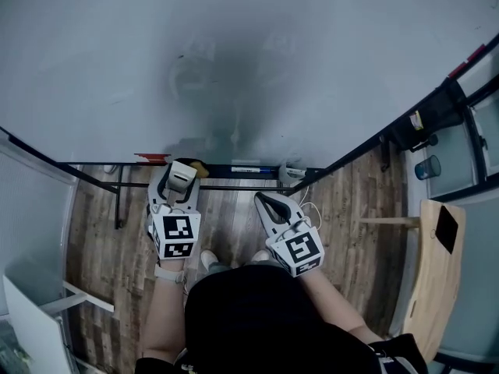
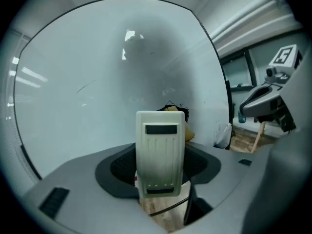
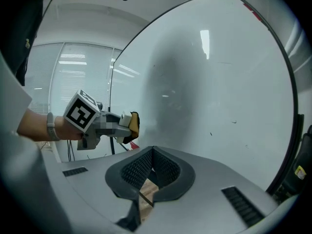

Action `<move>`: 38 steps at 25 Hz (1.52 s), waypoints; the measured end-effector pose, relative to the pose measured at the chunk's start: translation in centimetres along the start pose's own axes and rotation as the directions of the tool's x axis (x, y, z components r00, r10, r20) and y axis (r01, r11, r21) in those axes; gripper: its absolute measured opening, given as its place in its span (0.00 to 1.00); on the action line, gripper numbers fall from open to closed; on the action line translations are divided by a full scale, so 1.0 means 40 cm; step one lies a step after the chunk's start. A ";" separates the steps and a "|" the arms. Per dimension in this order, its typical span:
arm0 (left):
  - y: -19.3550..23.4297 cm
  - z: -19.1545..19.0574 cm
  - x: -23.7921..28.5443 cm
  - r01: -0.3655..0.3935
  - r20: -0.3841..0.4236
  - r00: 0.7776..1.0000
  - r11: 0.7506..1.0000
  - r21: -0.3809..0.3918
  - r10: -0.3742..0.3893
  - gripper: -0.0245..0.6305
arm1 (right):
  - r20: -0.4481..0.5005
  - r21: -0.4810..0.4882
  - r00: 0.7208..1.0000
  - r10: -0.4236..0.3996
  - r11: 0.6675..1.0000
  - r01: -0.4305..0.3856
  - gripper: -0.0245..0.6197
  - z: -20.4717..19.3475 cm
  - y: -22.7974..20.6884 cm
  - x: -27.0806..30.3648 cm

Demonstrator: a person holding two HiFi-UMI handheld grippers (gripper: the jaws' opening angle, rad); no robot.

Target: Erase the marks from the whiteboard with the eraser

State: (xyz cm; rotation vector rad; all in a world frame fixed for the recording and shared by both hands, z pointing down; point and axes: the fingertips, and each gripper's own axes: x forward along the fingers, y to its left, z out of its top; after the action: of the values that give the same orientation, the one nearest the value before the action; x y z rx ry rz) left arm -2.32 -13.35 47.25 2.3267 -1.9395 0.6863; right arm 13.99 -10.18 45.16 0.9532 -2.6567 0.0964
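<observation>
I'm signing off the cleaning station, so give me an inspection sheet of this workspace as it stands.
Surface: whiteboard mostly clean, with a grey smear in the middle and a few small specks.
Job's things: eraser held near the board's lower edge.
Clutter: marker and a red thing on the tray under the board.
Grippers: left tongs shut on the eraser; right tongs shut, nothing between them.
Cables: thin white cable beside the right tongs.
Surroundings: wood floor; wooden table at the right.
</observation>
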 end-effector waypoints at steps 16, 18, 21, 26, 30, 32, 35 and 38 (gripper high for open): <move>0.026 -0.031 -0.225 0.021 0.130 0.991 0.953 -0.303 0.019 0.44 | 0.056 -0.030 0.988 0.145 0.989 -0.143 0.08 0.061 0.107 0.025; 0.023 -0.035 -0.236 0.029 0.140 0.990 0.951 -0.308 0.016 0.44 | 0.050 -0.038 0.988 0.144 0.989 -0.143 0.08 0.065 0.109 0.025; 0.017 -0.041 -0.247 0.048 0.157 0.988 0.942 -0.333 0.005 0.44 | 0.060 -0.047 0.990 0.127 0.991 -0.124 0.08 0.075 0.104 0.020; 0.005 -0.056 -0.250 0.057 0.148 0.989 0.952 -0.301 -0.012 0.44 | 0.051 -0.063 0.992 0.112 0.992 -0.109 0.08 0.068 0.102 0.011; 0.003 -0.054 -0.248 0.071 0.167 0.986 0.952 -0.297 -0.021 0.44 | 0.082 -0.113 0.986 0.147 0.984 -0.137 0.08 0.066 0.119 0.006; -0.001 -0.052 -0.245 0.085 0.175 0.984 0.952 -0.295 -0.034 0.44 | 0.082 -0.118 0.987 0.139 0.985 -0.129 0.08 0.064 0.114 0.001; -0.008 -0.050 -0.239 0.103 0.180 0.982 0.950 -0.294 -0.050 0.45 | 0.078 -0.103 0.990 0.118 0.989 -0.110 0.08 0.057 0.102 -0.008; -0.016 -0.037 -0.231 0.118 0.192 0.979 0.952 -0.281 -0.064 0.44 | 0.076 -0.117 0.991 0.109 0.988 -0.099 0.08 0.057 0.095 -0.015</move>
State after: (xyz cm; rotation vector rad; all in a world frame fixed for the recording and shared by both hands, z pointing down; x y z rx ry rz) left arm -3.32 -4.18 45.45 2.3404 -1.8342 0.1697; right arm 11.44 -7.25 42.99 0.7989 -2.7539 -0.0709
